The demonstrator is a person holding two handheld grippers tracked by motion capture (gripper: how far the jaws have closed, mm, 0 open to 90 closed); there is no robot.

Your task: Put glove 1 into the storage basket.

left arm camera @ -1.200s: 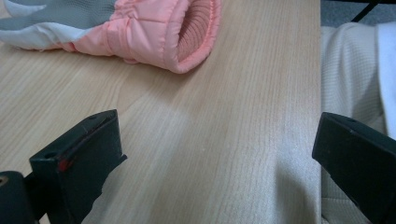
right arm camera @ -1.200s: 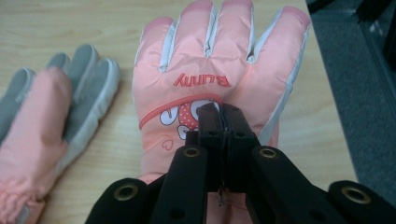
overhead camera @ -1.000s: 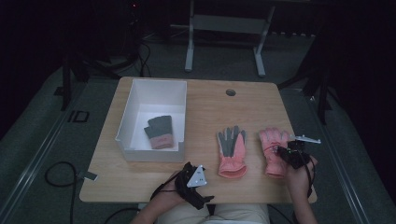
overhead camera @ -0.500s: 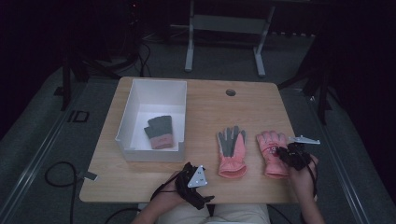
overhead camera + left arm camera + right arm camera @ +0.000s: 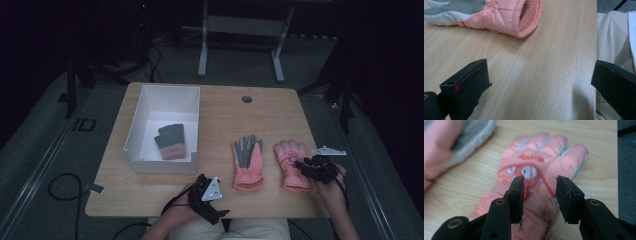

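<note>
Inside the white bin (image 5: 150, 102) lay 1 grey glove (image 5: 171, 141). My right gripper (image 5: 539, 185) had just been opening its jaws over the pink glove (image 5: 541, 157), gripping nothing; my left gripper (image 5: 541, 85) gaped wide above bare worktop (image 5: 536, 62).

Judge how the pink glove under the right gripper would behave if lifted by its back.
The pink glove looks padded and soft, so it would probably sag limp. Its smooth shell may slip between the right gripper's pads. Lying flat, it shouldn't roll.
</note>
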